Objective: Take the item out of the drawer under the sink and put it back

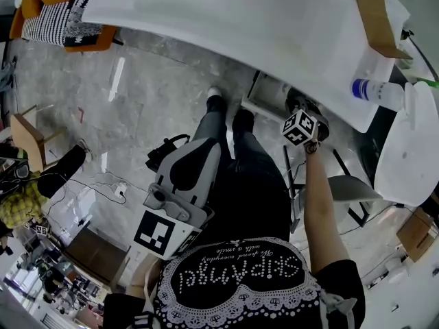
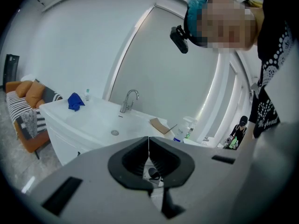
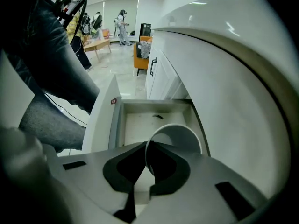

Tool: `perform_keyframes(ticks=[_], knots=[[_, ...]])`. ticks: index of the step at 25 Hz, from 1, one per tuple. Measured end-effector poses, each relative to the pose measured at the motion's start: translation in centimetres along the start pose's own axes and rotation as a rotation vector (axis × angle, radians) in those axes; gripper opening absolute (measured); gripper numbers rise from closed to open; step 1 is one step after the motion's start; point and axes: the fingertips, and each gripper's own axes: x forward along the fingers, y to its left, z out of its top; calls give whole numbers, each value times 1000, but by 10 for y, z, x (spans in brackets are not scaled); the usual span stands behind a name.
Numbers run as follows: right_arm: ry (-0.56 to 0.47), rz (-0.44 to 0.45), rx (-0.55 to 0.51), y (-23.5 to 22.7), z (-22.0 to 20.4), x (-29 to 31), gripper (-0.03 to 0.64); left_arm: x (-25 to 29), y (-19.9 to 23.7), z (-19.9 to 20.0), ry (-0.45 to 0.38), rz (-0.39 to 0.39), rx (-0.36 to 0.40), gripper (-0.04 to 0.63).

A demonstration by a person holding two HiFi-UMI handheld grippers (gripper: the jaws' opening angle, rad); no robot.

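Note:
My right gripper (image 3: 146, 146) points steeply down over the open white drawer (image 3: 140, 120) under the sink. Its jaws are shut on the rim of a white cup (image 3: 180, 136), whose mouth faces the camera just above the drawer's inside. In the head view only that gripper's marker cube (image 1: 300, 127) shows, beside the drawer (image 1: 259, 105) below the white sink counter (image 1: 206, 19). My left gripper (image 2: 149, 141) is held back near the person's legs (image 1: 199, 157), aimed towards the sink, jaws shut with nothing between them.
On the counter lie a blue cloth (image 2: 74, 101), a faucet (image 2: 128, 99), a brown cardboard piece (image 1: 374, 19) and a spray bottle (image 1: 374, 91). The drawer front (image 3: 100, 120) stands out beside the person's leg. An orange sofa (image 2: 28, 111) is at the left.

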Motion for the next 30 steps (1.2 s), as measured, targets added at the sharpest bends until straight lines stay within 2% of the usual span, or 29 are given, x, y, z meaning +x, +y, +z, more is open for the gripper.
perform_keyframes(ticks=[13, 18, 30], knots=[[17, 5, 48, -3, -9, 17, 25, -3, -8, -18, 72, -21, 9, 5], [22, -8, 48, -8, -5, 25, 25, 3, -12, -13, 44, -29, 2, 5], [62, -1, 36, -10, -8, 36, 25, -4, -9, -19, 62, -15, -18, 5]])
